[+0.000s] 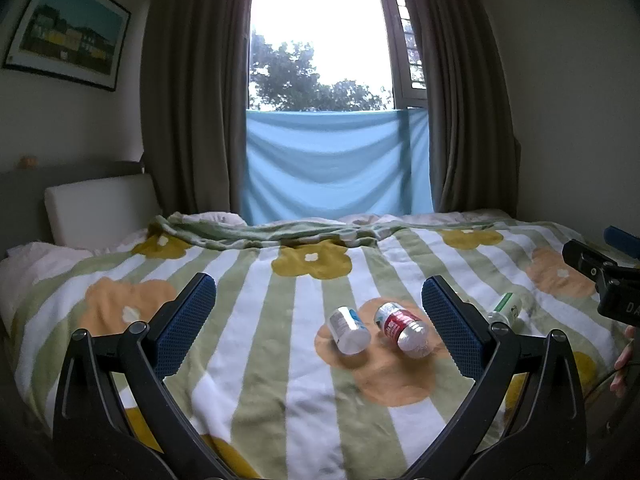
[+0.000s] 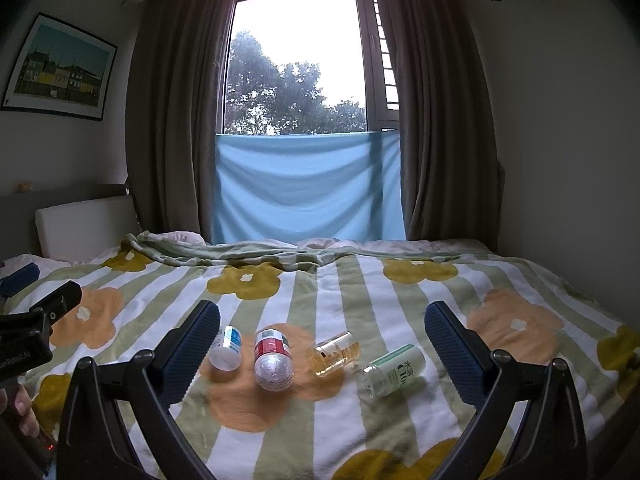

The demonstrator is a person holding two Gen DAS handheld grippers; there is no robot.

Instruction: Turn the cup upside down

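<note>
Several small bottles lie on their sides on the striped flower blanket (image 2: 320, 296): a blue-labelled one (image 2: 227, 348) (image 1: 347, 330), a red-labelled clear one (image 2: 273, 358) (image 1: 402, 330), an amber one (image 2: 334, 353) and a green-and-white one (image 2: 390, 370) (image 1: 505, 309). No separate cup shows. My left gripper (image 1: 318, 320) is open and empty, above the blanket, left of the blue and red bottles. My right gripper (image 2: 322, 344) is open and empty, with all the bottles lying between its fingers in view, farther off.
The bed fills the foreground, with a rumpled blanket fold (image 2: 224, 254) at the far edge. A white headboard cushion (image 2: 80, 224) stands at the left. Curtains and a window with a blue cloth (image 2: 308, 188) stand behind. A wall is close on the right.
</note>
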